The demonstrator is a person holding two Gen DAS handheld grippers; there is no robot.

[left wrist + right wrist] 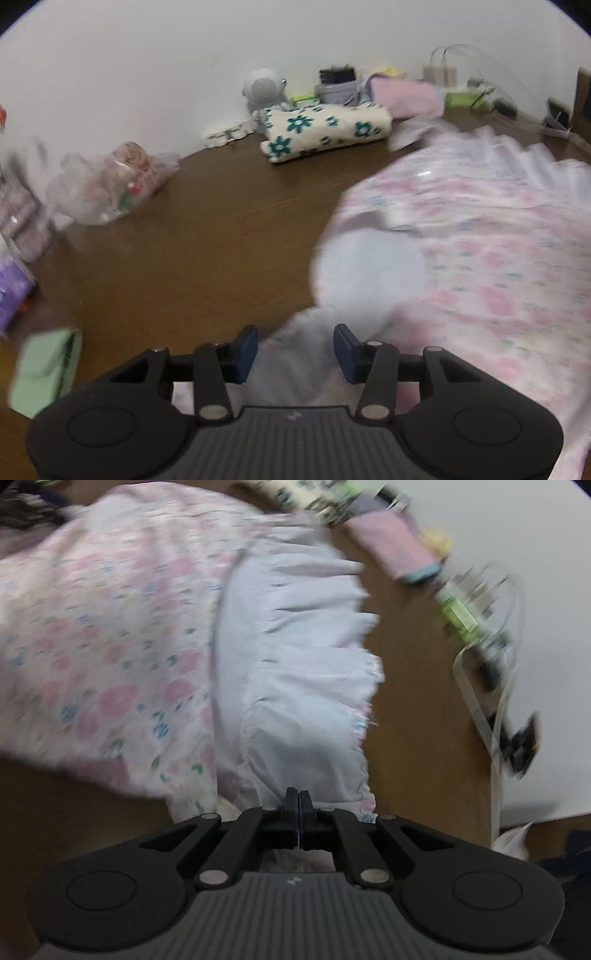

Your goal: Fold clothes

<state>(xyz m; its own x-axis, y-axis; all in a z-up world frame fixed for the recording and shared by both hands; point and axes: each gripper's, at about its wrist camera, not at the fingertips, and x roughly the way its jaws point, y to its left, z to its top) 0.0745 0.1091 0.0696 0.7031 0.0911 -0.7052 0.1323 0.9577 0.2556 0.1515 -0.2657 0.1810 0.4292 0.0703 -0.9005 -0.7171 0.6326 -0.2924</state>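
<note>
A pink floral garment (pixel 480 258) with a white ruffled hem (pixel 303 664) lies spread over the brown table (pixel 203 240). My left gripper (pixel 295 350) hovers at the garment's near left edge. Its blue pads stand apart, with pale fabric lying in the gap and no pad pressing on it. My right gripper (pixel 299 801) sits at the near end of the ruffle, its fingers closed together on the hem's edge, with fabric bunched under them. Both views are blurred.
At the back by the wall lie a folded cream cloth with teal flowers (pixel 325 129), a folded pink cloth (pixel 406 98) and a white round speaker (pixel 263 88). A clear plastic bag (pixel 110 188) sits at left and a green object (pixel 44 369) near left. The table's right edge (pixel 495 775) is close.
</note>
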